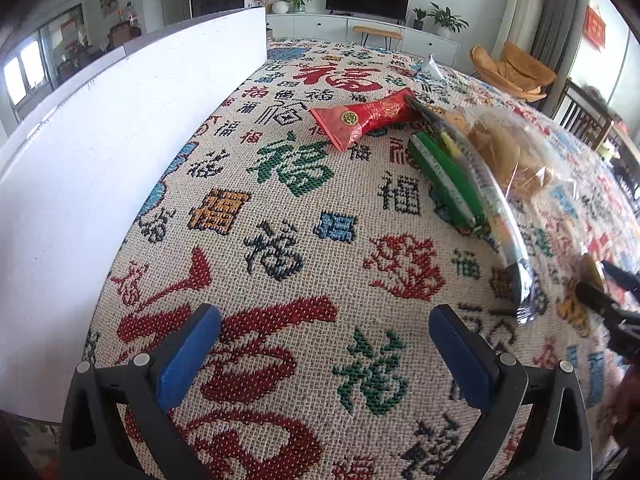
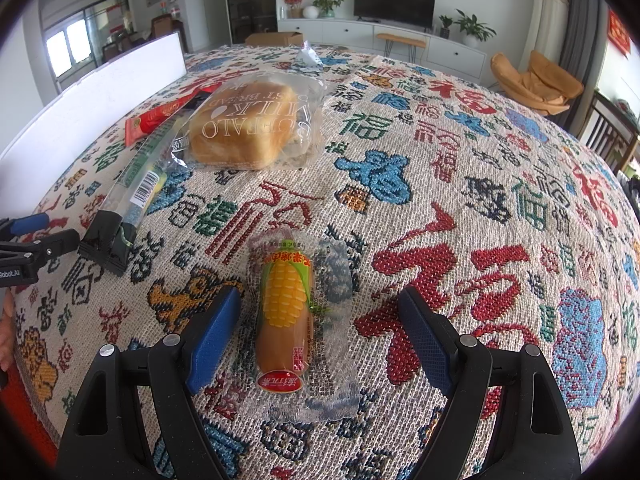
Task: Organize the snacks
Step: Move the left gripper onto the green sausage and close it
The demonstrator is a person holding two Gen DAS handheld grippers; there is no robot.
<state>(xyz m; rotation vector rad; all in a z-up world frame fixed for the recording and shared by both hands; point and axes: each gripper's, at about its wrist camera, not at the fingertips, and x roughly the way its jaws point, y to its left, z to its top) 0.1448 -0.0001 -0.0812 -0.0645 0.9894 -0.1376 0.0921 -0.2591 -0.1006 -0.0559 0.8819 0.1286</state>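
In the right wrist view a corn sausage in a clear wrapper (image 2: 286, 312) lies on the patterned tablecloth (image 2: 460, 160). It sits between the blue pads of my right gripper (image 2: 320, 334), nearer the left pad; the jaws stand wide and do not touch it. A bagged loaf of milk bread (image 2: 248, 124) rests farther back, with a red packet (image 2: 156, 118) and a long dark-green packet (image 2: 136, 188) to its left. My left gripper (image 1: 324, 344) is open over bare cloth. Ahead of it are the red packet (image 1: 360, 120), a green packet (image 1: 444, 176) and the bread (image 1: 508, 148).
A tall white board (image 1: 120, 140) walls the table's left side. A small silver packet (image 2: 310, 56) lies near the far edge. My left gripper (image 2: 28, 240) shows at the right wrist view's left edge, beside the long packet's end. Chairs and a TV cabinet stand beyond the table.
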